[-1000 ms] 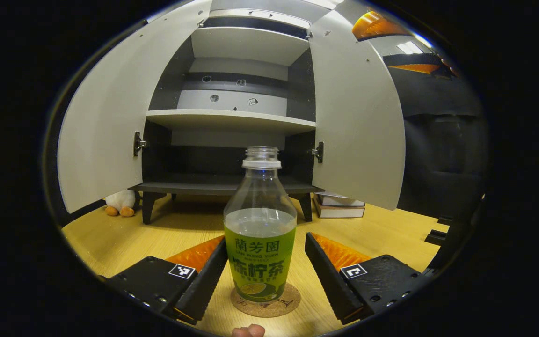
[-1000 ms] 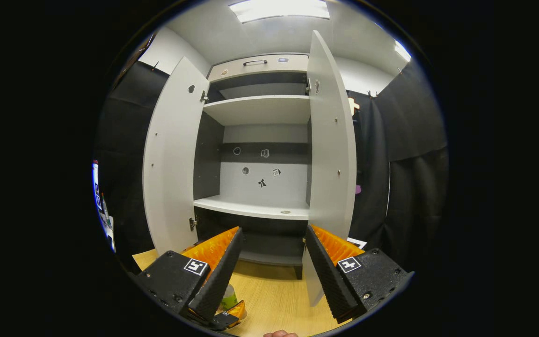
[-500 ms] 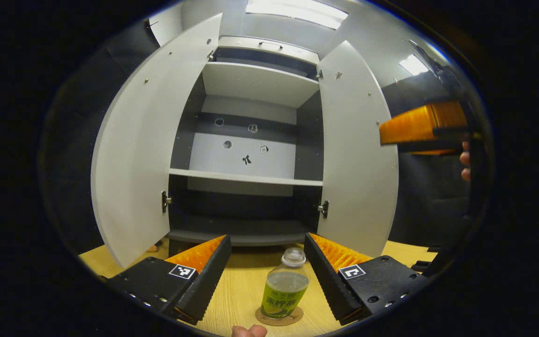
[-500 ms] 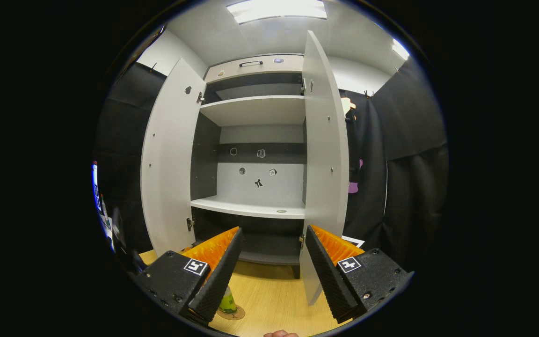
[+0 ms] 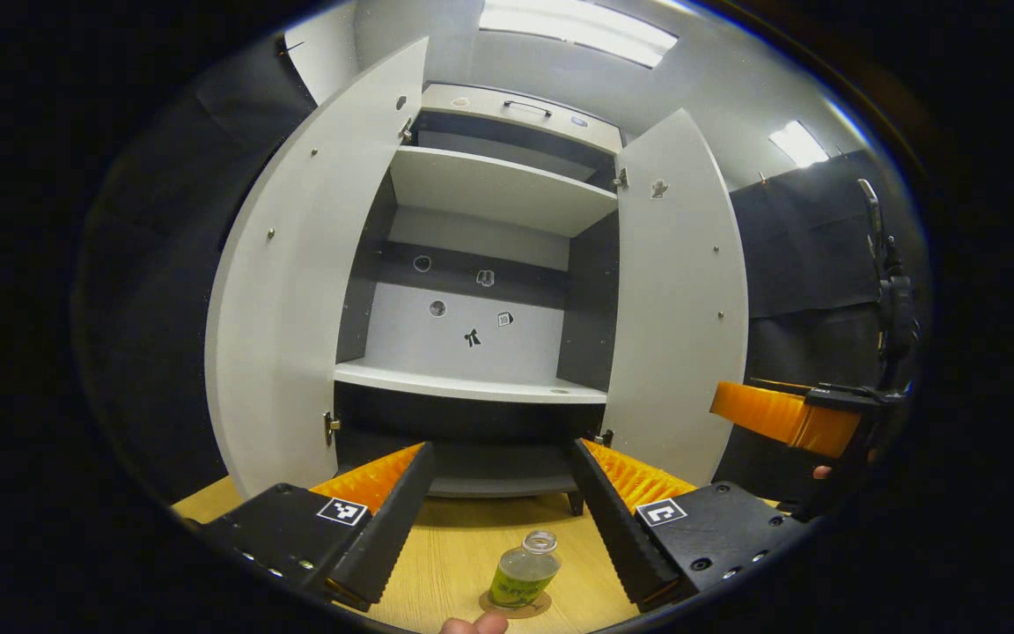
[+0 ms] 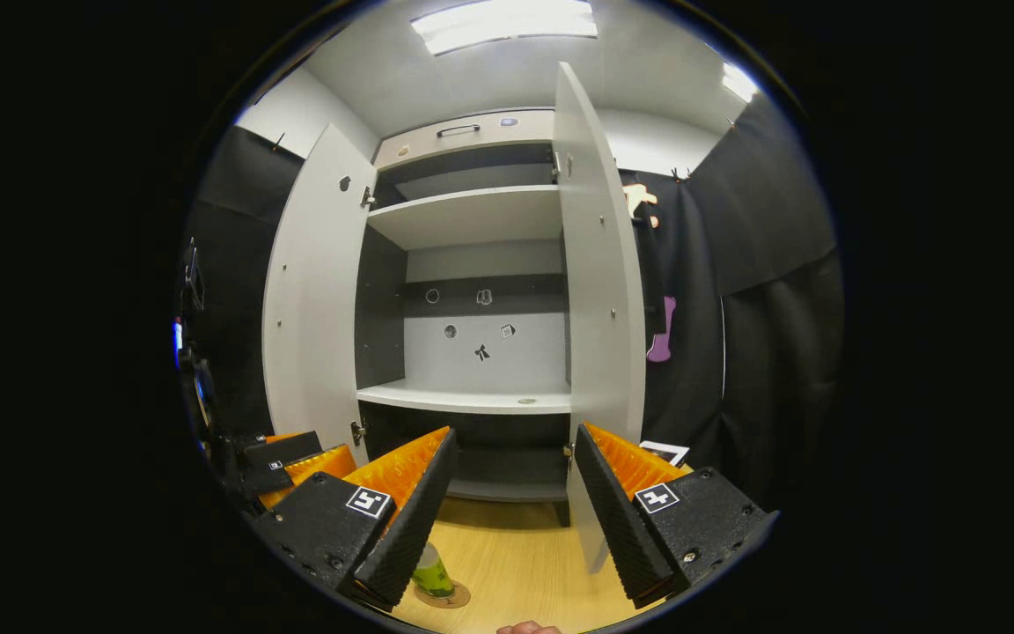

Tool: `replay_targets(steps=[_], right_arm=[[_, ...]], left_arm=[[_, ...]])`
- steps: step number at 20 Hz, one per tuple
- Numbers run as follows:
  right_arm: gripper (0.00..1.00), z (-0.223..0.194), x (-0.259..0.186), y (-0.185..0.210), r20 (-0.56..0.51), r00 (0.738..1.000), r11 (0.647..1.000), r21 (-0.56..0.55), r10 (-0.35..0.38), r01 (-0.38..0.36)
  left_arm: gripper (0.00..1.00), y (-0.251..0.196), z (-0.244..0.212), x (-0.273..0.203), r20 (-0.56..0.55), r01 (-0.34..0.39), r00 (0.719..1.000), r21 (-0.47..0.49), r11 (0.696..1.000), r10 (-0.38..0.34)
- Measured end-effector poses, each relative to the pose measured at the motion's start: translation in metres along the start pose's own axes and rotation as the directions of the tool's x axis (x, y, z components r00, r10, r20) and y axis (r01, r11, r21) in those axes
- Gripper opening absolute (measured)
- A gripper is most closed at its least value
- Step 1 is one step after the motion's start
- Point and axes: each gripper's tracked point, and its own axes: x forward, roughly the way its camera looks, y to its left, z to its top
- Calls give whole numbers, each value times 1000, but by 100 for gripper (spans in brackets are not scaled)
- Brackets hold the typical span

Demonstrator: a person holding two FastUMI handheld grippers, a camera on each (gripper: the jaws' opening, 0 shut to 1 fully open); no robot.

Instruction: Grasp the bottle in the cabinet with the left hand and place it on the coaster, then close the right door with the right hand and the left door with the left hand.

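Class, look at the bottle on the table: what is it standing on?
The bottle stands upright on a round cork coaster, which lies on the wooden table. The coaster's rim shows around the base; its middle is covered by the bottle.

green-labelled bottle [image 5: 524, 571], grey cabinet doors [image 5: 291, 291], tan wood-grain table [image 5: 454, 563]

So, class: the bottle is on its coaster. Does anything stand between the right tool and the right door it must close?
Nothing visible does. In the right gripper view the right tool is open and empty, and the right door stands ajar just ahead of it, not yet touched. The bottle on the coaster sits low to the left, clear of the path.
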Motion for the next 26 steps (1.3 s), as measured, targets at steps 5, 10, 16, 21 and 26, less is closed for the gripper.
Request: replay_targets(steps=[5, 10, 16, 21, 26], right_arm=[[83, 29, -3, -35, 1, 999, 998, -34, -53, 53], [83, 98, -1, -108, 23, 981, 981, -21, -193, 194], [83, 136, 34, -178, 65, 961, 963, 41, -268, 266], [83, 138, 66, -193, 47, 964, 965, 41, -263, 261], [83, 140, 68, -191, 65, 958, 960, -7, -278, 280]], left_arm=[[95, 1, -7, 1, -13, -29, 999, 15, 999, 29], [95, -6, -13, 3, -27, -14, 1000, 21, 1000, 14], [95, -4, -13, 6, -26, -19, 999, 17, 1000, 19], [95, -1, -16, 6, -35, -43, 998, 16, 999, 44], [95, 9, -24, 7, -55, -73, 996, 4, 997, 73]])
